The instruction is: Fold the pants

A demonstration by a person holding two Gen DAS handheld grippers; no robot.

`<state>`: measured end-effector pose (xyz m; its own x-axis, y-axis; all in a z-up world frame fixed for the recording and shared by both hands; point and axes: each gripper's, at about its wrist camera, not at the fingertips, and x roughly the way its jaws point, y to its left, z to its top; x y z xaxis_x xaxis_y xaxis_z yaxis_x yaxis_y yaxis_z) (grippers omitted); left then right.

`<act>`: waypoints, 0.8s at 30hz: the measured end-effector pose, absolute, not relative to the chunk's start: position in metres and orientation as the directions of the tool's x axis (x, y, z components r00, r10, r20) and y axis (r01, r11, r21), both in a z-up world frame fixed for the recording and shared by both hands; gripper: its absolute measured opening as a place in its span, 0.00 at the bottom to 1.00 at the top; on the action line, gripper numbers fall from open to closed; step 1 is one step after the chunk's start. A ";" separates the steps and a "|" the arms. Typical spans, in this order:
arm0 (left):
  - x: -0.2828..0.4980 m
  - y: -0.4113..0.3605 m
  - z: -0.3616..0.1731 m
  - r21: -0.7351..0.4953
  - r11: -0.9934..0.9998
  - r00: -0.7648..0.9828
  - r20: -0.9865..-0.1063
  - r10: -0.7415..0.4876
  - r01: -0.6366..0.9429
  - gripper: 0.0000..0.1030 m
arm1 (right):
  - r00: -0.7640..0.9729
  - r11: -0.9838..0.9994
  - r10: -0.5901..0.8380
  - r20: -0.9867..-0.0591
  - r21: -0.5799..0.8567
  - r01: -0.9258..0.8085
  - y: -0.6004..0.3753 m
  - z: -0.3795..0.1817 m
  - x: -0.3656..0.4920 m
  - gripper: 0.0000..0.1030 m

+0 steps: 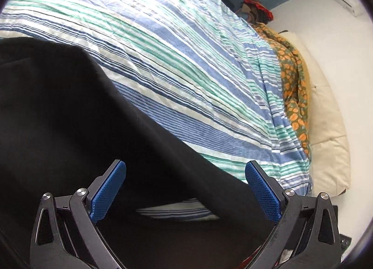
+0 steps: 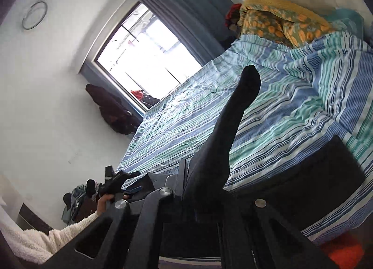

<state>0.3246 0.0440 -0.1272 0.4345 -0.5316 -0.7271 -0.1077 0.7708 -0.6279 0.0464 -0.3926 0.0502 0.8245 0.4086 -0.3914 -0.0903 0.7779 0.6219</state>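
Note:
The black pants (image 1: 70,110) lie over the near part of the striped bed, filling the lower left of the left wrist view. My left gripper (image 1: 186,187) hovers over them, open, its blue pads (image 1: 108,190) wide apart and touching no cloth. In the right wrist view my right gripper (image 2: 185,171) is shut on the pants. One black leg (image 2: 228,119) stretches from its jaws out across the bed, and the rest of the pants (image 2: 314,187) rests at the lower right. The left gripper (image 2: 116,182) shows at the lower left, held by a hand in a white fleece sleeve (image 2: 46,238).
A blue, green and white striped sheet (image 1: 186,59) covers the bed. An orange-flowered cloth (image 1: 293,87) and a cream pillow (image 1: 326,129) lie along its far side. A bright window (image 2: 149,59) with blue curtains stands beyond. Clothes are piled on the floor (image 2: 77,201).

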 end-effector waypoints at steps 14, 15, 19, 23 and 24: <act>0.209 0.082 -0.008 -0.588 0.808 0.730 -0.537 -0.423 0.036 0.06 | 0.823 0.857 0.390 -0.414 0.490 -0.159 -0.444 0.060 0.107 0.05; 0.184 0.080 -0.005 -0.558 0.829 0.743 -0.536 -0.400 0.043 0.08 | 0.805 0.861 0.404 -0.434 0.478 -0.175 -0.447 0.059 0.112 0.05; 0.124 0.037 -0.091 -0.432 0.902 0.572 -0.745 -0.344 -0.021 0.08 | 0.635 0.894 0.368 -0.679 0.446 -0.041 -0.467 -0.014 0.129 0.06; 0.109 0.004 -0.168 -0.399 0.914 0.410 -0.848 -0.335 -0.077 0.07 | 0.412 0.903 0.291 -0.864 0.390 0.179 -0.491 -0.121 0.125 0.06; 0.108 0.001 -0.170 -0.396 0.915 0.411 -0.848 -0.333 -0.076 0.06 | 0.397 0.898 0.283 -0.873 0.387 0.211 -0.494 -0.133 0.120 0.06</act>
<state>0.1077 0.0007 -0.1695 0.4113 -0.3332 -0.8484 -0.0759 0.9150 -0.3962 0.1202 -0.4945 -0.1328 0.3974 0.2827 -0.8730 0.2110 0.8978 0.3867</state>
